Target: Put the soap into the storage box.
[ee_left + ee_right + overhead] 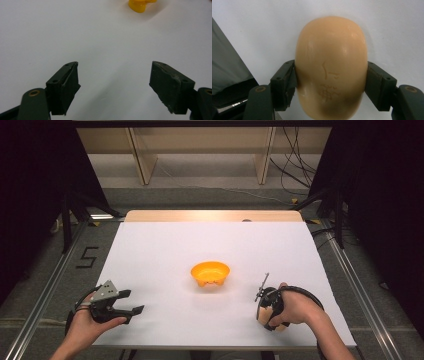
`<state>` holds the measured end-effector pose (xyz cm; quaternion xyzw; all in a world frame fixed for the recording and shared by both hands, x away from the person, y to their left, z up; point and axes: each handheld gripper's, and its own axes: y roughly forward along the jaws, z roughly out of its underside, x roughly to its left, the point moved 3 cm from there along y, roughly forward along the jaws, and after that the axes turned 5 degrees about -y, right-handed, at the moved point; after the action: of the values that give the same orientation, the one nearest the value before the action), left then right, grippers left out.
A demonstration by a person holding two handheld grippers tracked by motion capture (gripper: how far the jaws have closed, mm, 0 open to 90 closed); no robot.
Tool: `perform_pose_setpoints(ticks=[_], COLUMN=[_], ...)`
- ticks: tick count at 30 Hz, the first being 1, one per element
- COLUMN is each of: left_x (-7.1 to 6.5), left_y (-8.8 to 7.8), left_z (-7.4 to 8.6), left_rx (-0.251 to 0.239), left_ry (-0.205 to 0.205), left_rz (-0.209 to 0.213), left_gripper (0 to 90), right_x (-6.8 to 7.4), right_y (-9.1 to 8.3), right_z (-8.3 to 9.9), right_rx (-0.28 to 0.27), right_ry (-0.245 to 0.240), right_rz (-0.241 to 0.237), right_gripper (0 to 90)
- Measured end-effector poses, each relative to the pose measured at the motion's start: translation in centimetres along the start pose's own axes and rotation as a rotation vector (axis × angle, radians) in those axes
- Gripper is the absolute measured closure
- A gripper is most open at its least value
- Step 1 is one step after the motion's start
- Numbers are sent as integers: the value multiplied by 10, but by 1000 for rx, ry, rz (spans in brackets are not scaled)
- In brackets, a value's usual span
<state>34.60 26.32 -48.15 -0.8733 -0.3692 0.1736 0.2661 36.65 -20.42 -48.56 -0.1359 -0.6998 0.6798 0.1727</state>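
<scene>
On the white bench [165, 250], an orange bowl [210, 273] is centred; a tan bread roll [331, 67] is clamped by the right gripper [331, 85], the left gripper [113, 82] is held wide.

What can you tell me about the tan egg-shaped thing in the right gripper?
The tan egg-shaped thing is smooth, rounded and longer than wide, with a slightly glossy, plastic-like skin, a faint embossed mark low on its face and darker shading toward its bottom edges. The right gripper is shut on it, one black jaw pressing each side at its lower half. In the high view it sits in that gripper near the front right of the white table, right of the orange bowl.
</scene>
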Motion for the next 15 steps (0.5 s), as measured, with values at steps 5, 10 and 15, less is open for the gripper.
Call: perform_pose_setpoints(ticks=[5, 10, 15], left_x=[0, -1, 0], left_y=[0, 0, 0], left_z=[0, 0, 0], left_rx=[-1, 0, -8], left_ry=[-1, -12, 3], left_rz=[0, -2, -5], left_gripper=[227, 228, 228], right_x=[2, 3, 4], right_y=[0, -1, -1], right_z=[-2, -1, 0], right_rx=[7, 7, -2], right_ry=[1, -13, -16], right_rz=[11, 15, 13], right_gripper=[334, 336, 336])
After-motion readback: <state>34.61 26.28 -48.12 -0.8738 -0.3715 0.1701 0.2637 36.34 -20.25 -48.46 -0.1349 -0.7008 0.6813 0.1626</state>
